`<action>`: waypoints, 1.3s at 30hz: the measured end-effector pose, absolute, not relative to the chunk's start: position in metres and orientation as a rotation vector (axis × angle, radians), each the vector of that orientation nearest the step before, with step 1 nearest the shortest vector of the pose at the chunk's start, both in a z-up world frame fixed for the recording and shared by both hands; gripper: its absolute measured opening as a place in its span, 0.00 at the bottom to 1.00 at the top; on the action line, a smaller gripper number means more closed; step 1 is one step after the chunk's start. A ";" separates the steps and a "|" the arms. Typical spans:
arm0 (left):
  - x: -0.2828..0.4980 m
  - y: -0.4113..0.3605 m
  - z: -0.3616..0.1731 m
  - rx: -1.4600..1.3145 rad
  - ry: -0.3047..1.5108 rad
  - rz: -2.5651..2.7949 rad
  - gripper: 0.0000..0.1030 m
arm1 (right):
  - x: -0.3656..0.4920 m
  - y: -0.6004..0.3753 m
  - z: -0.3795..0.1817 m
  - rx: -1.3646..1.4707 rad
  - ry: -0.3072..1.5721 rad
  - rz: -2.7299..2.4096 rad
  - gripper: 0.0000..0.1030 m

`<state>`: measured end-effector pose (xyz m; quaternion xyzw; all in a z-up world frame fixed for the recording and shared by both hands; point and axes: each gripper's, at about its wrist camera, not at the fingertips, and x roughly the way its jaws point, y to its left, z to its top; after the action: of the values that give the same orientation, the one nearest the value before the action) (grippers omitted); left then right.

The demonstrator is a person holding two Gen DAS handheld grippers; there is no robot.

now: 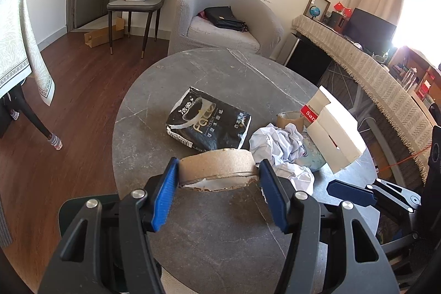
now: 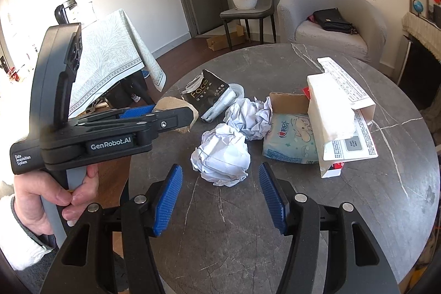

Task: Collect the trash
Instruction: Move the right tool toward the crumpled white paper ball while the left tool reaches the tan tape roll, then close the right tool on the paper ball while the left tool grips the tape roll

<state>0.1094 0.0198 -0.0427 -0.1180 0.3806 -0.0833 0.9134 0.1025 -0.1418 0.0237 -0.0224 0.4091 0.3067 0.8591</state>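
My left gripper [image 1: 219, 164] is shut on a flat brown cardboard roll [image 1: 217, 166], one blue pad on each side, at the near part of the round grey table [image 1: 220, 233]. The right wrist view shows this gripper [image 2: 165, 112] side-on with the roll [image 2: 172, 102]. My right gripper [image 2: 220, 170] is open, and a crumpled white paper ball [image 2: 222, 153] lies just ahead, its near edge between the fingertips, untouched. Behind it lie a second paper ball [image 2: 249, 117], a black tissue pack [image 2: 206, 95], a light-blue tissue pack [image 2: 292, 139] and an opened white carton [image 2: 339, 115].
A brown cardboard piece [image 2: 289, 102] lies behind the blue pack. A person's hand [image 2: 55, 192] holds the left gripper's handle. A grey armchair [image 1: 220, 18] with a black bag stands beyond the table, a cloth-covered table [image 2: 115, 57] to the left, and a long cloth-covered sideboard [image 1: 372, 73] to the right.
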 end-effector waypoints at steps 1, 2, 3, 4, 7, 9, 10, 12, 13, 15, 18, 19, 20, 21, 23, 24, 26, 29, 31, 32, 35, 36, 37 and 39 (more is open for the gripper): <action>0.107 0.022 -0.041 -0.246 0.780 -0.173 0.60 | 0.103 -0.139 0.023 -0.050 0.859 0.643 0.61; 0.105 0.024 -0.039 -0.243 0.775 -0.171 0.60 | 0.103 -0.136 0.023 -0.055 0.859 0.642 0.62; 0.103 0.025 -0.037 -0.236 0.770 -0.168 0.60 | 0.104 -0.133 0.022 -0.061 0.860 0.641 0.62; 0.101 0.027 -0.035 -0.227 0.764 -0.163 0.60 | 0.104 -0.130 0.021 -0.070 0.861 0.638 0.62; 0.095 0.033 -0.031 -0.226 0.754 -0.154 0.60 | 0.108 -0.124 0.017 -0.087 0.864 0.633 0.62; 0.092 0.040 -0.030 -0.233 0.753 -0.147 0.60 | 0.109 -0.119 0.016 -0.103 0.860 0.617 0.62; 0.090 0.044 -0.030 -0.237 0.753 -0.145 0.60 | 0.110 -0.117 0.015 -0.111 0.859 0.611 0.62; 0.089 0.053 -0.030 -0.239 0.755 -0.136 0.60 | 0.114 -0.114 0.013 -0.125 0.861 0.592 0.62; 0.088 0.057 -0.031 -0.239 0.755 -0.130 0.60 | 0.116 -0.112 0.011 -0.132 0.866 0.583 0.62; 0.087 0.065 -0.032 -0.236 0.756 -0.115 0.60 | 0.120 -0.108 0.007 -0.153 0.875 0.561 0.62; 0.083 0.077 -0.033 -0.235 0.758 -0.100 0.60 | 0.124 -0.103 0.001 -0.174 0.893 0.545 0.51; 0.080 0.081 -0.034 -0.230 0.757 -0.093 0.60 | 0.125 -0.102 0.000 -0.173 0.897 0.544 0.49; 0.079 0.086 -0.035 -0.227 0.759 -0.087 0.60 | 0.126 -0.100 0.001 -0.171 0.897 0.545 0.48; 0.078 0.090 -0.036 -0.227 0.762 -0.081 0.60 | 0.125 -0.099 0.002 -0.173 0.894 0.544 0.48; 0.074 0.101 -0.040 -0.238 0.770 -0.068 0.60 | 0.124 -0.095 0.005 -0.183 0.887 0.545 0.47; 0.073 0.107 -0.041 -0.244 0.775 -0.061 0.60 | 0.123 -0.093 0.008 -0.181 0.881 0.547 0.47; 0.071 0.118 -0.047 -0.256 0.790 -0.041 0.60 | 0.123 -0.089 0.012 -0.168 0.873 0.563 0.47; 0.068 0.134 -0.057 -0.276 0.819 -0.017 0.60 | 0.120 -0.079 0.018 -0.156 0.862 0.597 0.48; 0.065 0.143 -0.066 -0.277 0.837 0.004 0.60 | 0.118 -0.069 0.022 -0.147 0.855 0.629 0.48; 0.063 0.148 -0.072 -0.277 0.848 0.014 0.60 | 0.116 -0.063 0.024 -0.141 0.852 0.648 0.48; 0.061 0.159 -0.095 -0.277 0.901 0.048 0.60 | 0.111 -0.045 0.031 -0.142 0.842 0.697 0.48; 0.060 0.163 -0.101 -0.281 0.917 0.052 0.60 | 0.108 -0.038 0.032 -0.145 0.838 0.709 0.48; 0.060 0.166 -0.108 -0.273 0.933 0.064 0.60 | 0.106 -0.032 0.034 -0.146 0.836 0.723 0.48; 0.059 0.174 -0.121 -0.264 0.966 0.085 0.60 | 0.104 -0.020 0.036 -0.142 0.837 0.753 0.48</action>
<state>0.0588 0.1741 -0.1214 -0.1263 0.4628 0.0410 0.8765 0.1039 -0.0196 0.0360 -0.0673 0.3963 0.3566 0.8434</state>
